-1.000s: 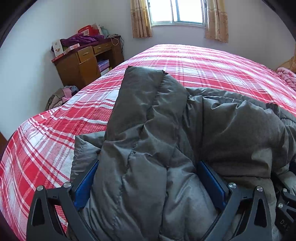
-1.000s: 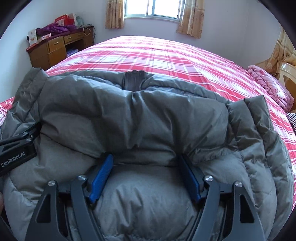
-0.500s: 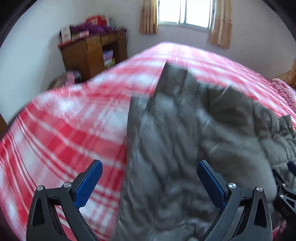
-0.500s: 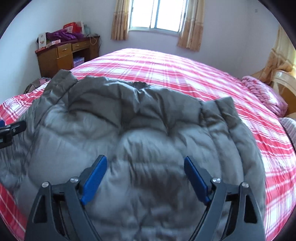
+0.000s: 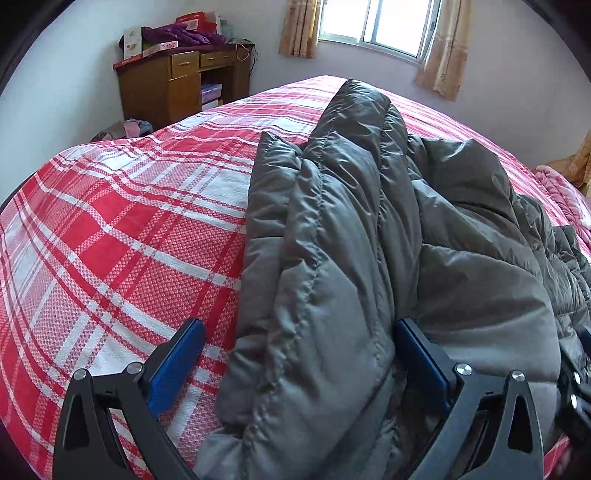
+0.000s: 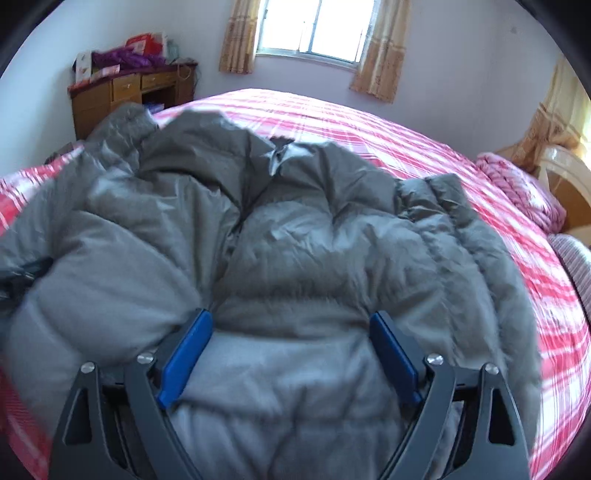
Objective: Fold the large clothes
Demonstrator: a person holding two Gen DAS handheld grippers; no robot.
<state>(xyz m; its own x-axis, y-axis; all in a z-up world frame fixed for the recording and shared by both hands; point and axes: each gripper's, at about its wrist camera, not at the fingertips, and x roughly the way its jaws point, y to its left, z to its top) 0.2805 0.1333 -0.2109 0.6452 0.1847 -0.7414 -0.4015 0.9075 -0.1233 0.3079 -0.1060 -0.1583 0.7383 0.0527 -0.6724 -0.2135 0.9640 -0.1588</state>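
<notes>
Jacket (image 5: 369, 258) resettled since earlier, both tongs (image 6: 291, 354) spread

grey jacket (image 5: 369, 258), red-white plaid bedspread (image 5: 129, 240)

Pale walls. Bright window (image 5: 373, 26) on far wall, tan curtains (image 5: 437, 48) either side. Wooden desk (image 5: 177, 88) in left corner, boxes and purple cloth on top. Bed (image 5: 110, 236) under red plaid cover.
</notes>
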